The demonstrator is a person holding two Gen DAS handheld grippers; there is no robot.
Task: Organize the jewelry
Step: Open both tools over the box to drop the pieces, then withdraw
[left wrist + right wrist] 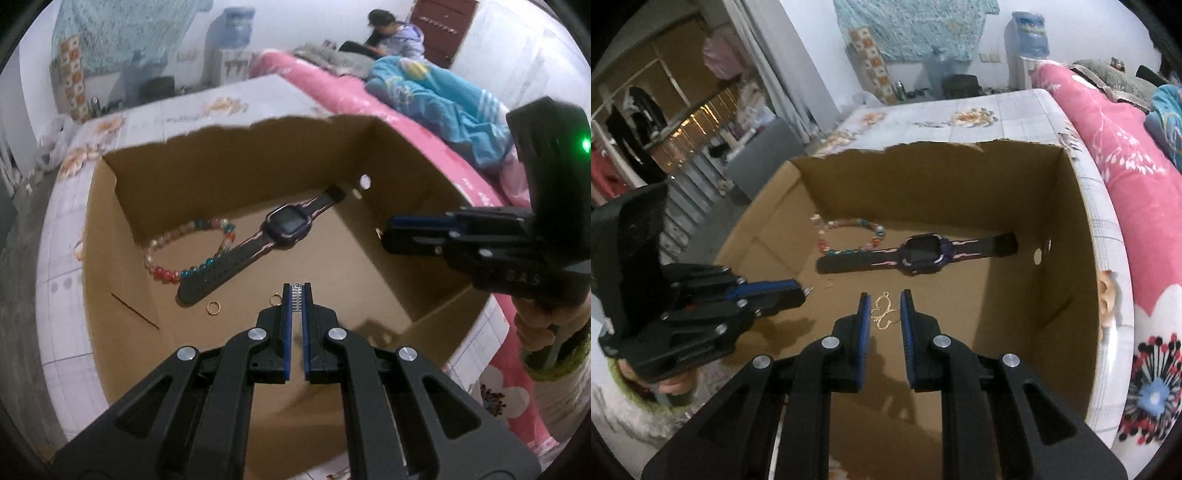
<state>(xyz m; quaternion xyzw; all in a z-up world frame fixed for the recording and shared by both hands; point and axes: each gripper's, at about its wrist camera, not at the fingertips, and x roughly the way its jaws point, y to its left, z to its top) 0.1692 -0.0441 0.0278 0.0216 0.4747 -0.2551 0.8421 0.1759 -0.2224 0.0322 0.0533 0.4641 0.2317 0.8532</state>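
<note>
An open cardboard box (pixel 229 166) (pixel 923 184) lies under both grippers. On its floor are a dark purple smartwatch (pixel 280 223) (pixel 923 254), a coloured bead bracelet (pixel 166 273) (pixel 849 225) and two small gold hoops (pixel 213 307) beside the strap end. My left gripper (pixel 297 291) (pixel 803 293) is shut on a small silver rhinestone piece (pixel 297 300) that pokes out at its tips. My right gripper (pixel 884 299) (pixel 386 234) is shut on a gold butterfly ornament (pixel 882 314), which spans the narrow gap between the pads. Both hang above the box's near half.
The box sits on a table with a floral tiled cloth (pixel 1015 107). A bed with a pink flowered cover (pixel 1108 155) runs along the right, with a blue blanket (pixel 436 99) on it and a person (pixel 399 33) sitting at its far end. A water dispenser (pixel 229 40) stands at the back wall.
</note>
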